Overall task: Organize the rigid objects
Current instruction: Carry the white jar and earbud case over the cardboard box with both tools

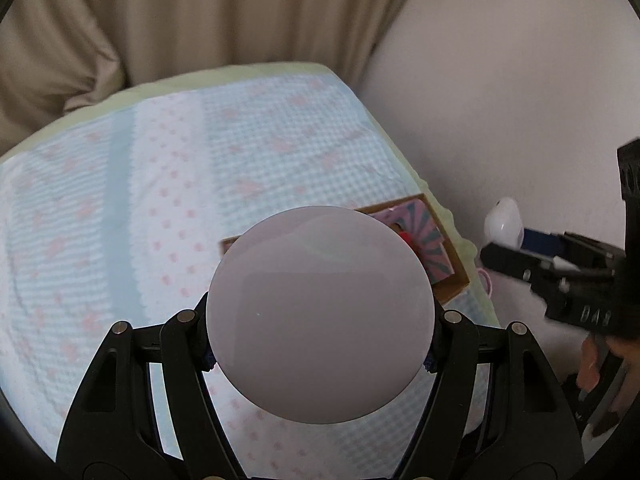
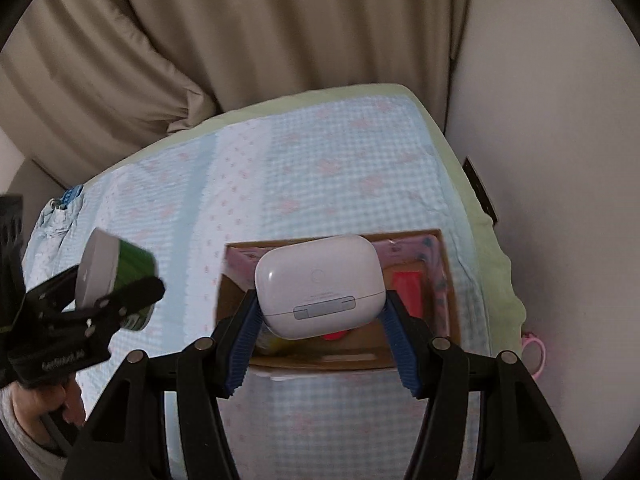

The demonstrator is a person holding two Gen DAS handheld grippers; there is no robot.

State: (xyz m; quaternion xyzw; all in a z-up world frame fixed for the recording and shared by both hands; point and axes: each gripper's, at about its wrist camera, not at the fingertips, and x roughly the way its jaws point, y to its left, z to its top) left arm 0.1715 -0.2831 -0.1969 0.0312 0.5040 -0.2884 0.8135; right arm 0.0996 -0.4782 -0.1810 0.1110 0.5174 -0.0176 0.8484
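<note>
Checked bedspread [image 2: 320,168], curtain behind: your right gripper [image 2: 320,292] is clamping the white earbud case [image 2: 320,280] over the cardboard box [image 2: 446,280], probably for dropping in; left gripper [image 1: 320,320] grips a green tin [image 2: 120,272].

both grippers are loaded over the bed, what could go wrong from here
1. The white case is smooth and rounded, pinched only at its ends by the right gripper; it might slip out short of the box.
2. The box already holds red and yellow items, so the case may land on them.
3. The jar fills the left gripper's view and hides much of the box, so aiming it could be hard.
</note>
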